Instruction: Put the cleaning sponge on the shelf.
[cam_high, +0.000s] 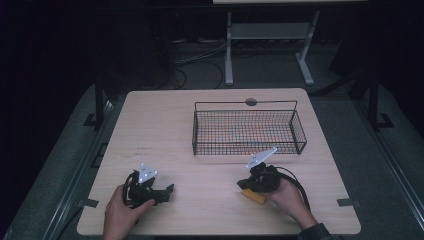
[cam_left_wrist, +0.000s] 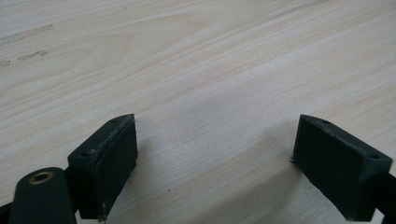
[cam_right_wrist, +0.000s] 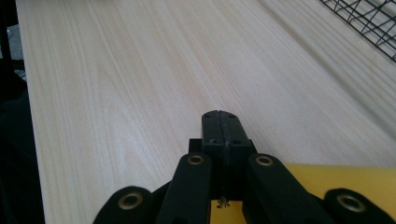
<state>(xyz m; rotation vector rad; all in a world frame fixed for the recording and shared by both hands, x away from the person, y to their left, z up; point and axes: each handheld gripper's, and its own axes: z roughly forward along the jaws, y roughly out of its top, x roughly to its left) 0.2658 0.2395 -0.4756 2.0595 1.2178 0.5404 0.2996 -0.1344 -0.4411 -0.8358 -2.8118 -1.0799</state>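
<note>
A wide stretch of bare wooden table (cam_high: 165, 125) is left open to the left of the wire basket (cam_high: 248, 131), reaching to the table's left edge. The right gripper (cam_high: 243, 184) is seen just in front of the basket, its jaws pressed together with nothing between them. The yellow block (cam_high: 254, 196) lies flat on the table directly under this gripper, on the side away from the basket. The left gripper (cam_high: 169, 190), well left of the basket, is held with jaws spread over bare wood. A dark floor with cables surrounds the table.
</note>
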